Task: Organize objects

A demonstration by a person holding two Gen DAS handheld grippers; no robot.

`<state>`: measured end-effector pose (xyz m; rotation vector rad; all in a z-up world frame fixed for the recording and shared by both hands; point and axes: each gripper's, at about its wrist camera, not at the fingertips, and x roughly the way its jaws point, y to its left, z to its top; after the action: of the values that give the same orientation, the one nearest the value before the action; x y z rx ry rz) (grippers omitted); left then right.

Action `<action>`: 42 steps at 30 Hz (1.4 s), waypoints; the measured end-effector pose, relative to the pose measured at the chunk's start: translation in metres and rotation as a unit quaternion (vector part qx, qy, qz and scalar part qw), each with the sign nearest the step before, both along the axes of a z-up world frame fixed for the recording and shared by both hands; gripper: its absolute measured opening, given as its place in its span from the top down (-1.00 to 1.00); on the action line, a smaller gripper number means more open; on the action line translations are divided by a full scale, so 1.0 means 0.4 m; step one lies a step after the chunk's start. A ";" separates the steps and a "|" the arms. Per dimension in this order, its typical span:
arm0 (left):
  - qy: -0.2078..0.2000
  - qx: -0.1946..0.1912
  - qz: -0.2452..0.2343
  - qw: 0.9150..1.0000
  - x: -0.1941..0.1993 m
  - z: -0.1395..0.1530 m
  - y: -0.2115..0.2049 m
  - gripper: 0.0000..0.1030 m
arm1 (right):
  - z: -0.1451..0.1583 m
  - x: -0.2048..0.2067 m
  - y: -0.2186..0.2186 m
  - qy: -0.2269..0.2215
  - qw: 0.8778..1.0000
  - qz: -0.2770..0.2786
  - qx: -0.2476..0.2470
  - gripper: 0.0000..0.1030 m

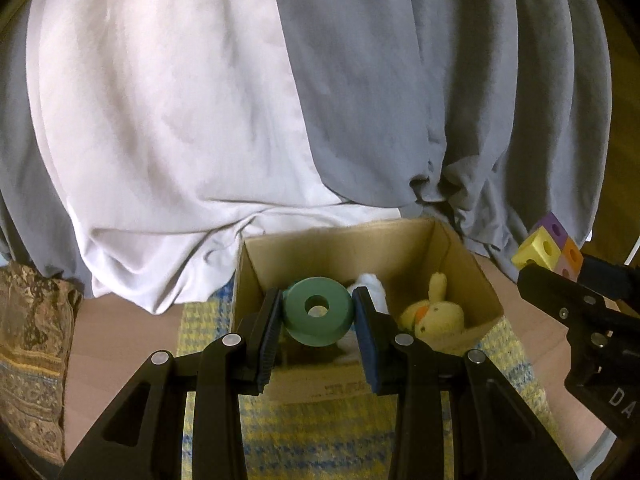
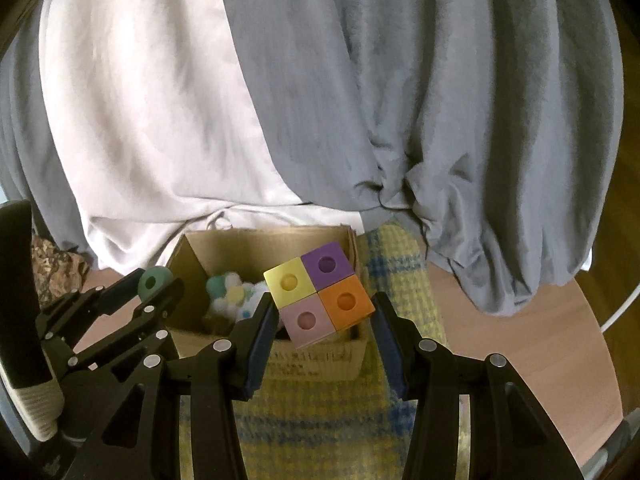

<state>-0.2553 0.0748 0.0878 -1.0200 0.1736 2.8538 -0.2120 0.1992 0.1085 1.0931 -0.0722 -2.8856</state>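
**A:** Over the cardboard box (image 1: 452, 252), left gripper (image 1: 318, 312) is clamped on the green ring (image 1: 318, 310), right gripper (image 2: 322, 312) is pinching the four-colour cube block (image 2: 320, 292), which sits tilted between the pads above the box's right end.

**B:** I'd lower both past the rim before letting go, and steer around the yellow plush duck (image 1: 434, 312) and pompoms (image 2: 232, 294).

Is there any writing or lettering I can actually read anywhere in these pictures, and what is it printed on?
"DA": white letters on the black body of the right hand-held gripper, cut off at the picture's edge.
Dark print on the cardboard box front: too blurred to read.
Nothing else legible.
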 end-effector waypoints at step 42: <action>-0.020 -0.017 0.045 0.999 0.032 -0.042 -0.029 -0.90 | -0.045 -0.003 0.026 -0.019 0.999 -0.027 -0.007 -0.85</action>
<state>-0.2427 0.0631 0.0710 -1.1177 0.1787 2.9166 -0.2131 0.2098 0.0903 1.1600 -0.1250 -2.9074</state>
